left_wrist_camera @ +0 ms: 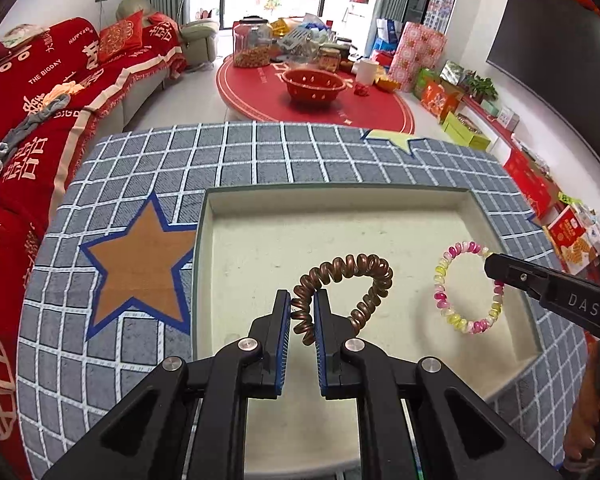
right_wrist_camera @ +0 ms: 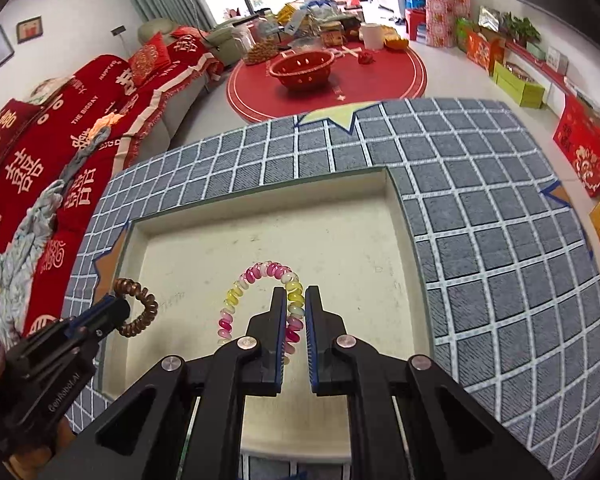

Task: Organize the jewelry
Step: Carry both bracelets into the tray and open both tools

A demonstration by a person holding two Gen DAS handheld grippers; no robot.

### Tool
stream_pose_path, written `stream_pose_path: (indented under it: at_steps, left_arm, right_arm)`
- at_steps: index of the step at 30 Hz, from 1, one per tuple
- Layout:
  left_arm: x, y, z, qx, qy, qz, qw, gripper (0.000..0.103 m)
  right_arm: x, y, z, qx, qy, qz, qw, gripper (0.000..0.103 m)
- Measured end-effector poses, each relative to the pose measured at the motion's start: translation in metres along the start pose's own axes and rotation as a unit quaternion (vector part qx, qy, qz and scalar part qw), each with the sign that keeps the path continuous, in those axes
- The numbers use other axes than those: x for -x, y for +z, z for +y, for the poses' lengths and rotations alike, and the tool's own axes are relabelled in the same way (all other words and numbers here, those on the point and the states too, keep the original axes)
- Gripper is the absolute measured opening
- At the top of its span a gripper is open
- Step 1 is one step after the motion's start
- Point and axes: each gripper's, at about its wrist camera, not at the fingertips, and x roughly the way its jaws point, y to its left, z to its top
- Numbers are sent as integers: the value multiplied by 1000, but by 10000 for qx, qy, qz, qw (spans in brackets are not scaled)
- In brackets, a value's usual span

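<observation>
My left gripper (left_wrist_camera: 302,300) has its jaws nearly together, clamped on the brown coil bracelet (left_wrist_camera: 342,292), whose loop bulges out to the right of my fingers. My right gripper (right_wrist_camera: 296,300) is pinched tight on the pink and yellow coil bracelet (right_wrist_camera: 260,284), which arcs up and left from the pads. Both bracelets hang over the cream tray (left_wrist_camera: 340,208), near its front edge, the brown one toward the tray's left side, the pink and yellow one toward its right.

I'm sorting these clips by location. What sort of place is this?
Most likely a home living room, decorated for a wedding: a sofa under red throws, a wall-mounted TV, and a round red table crowded with snack jars.
</observation>
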Motion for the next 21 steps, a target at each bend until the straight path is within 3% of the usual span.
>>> stream_pose_path:
  at_steps: [8,17,21]
  left_arm:
    - [-29,-9,-9,-312,337,163,9988,25]
    - [-28,-16,-18,-599,696,65,9958,25]
    - [-24,-14,-18,-530,670,66,9963,26]
  right_arm:
    - [-32,-7,-8,21,-230,163,9996,10]
    - [-41,-15,-11,108,-383,236,9989,10]
    - [-39,-15,-10,117,-354,291,9989,15]
